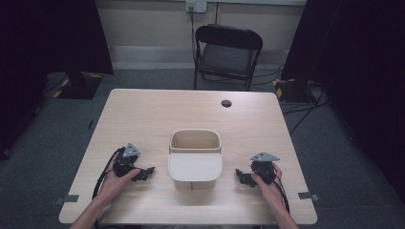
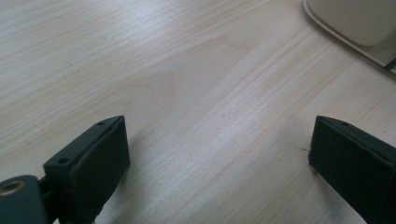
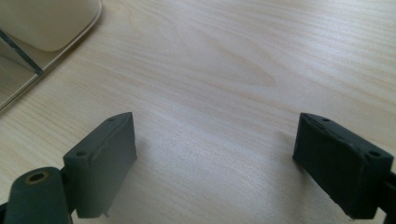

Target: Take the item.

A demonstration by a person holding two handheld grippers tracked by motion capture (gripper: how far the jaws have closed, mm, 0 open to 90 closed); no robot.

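The table (image 1: 143, 109) is pale wood with a light grain and rounded corners, standing on grey carpet, and a small dark round hole (image 1: 226, 103) sits near its far edge. A beige bin (image 1: 195, 157) stands directly on it, near the front and about midway across. To either side of the bin the wood lies bare.

Left claw (image 1: 152, 169), right claw (image 1: 237, 172): agape.

Bare table (image 1: 157, 109) around central bin (image 1: 195, 155)
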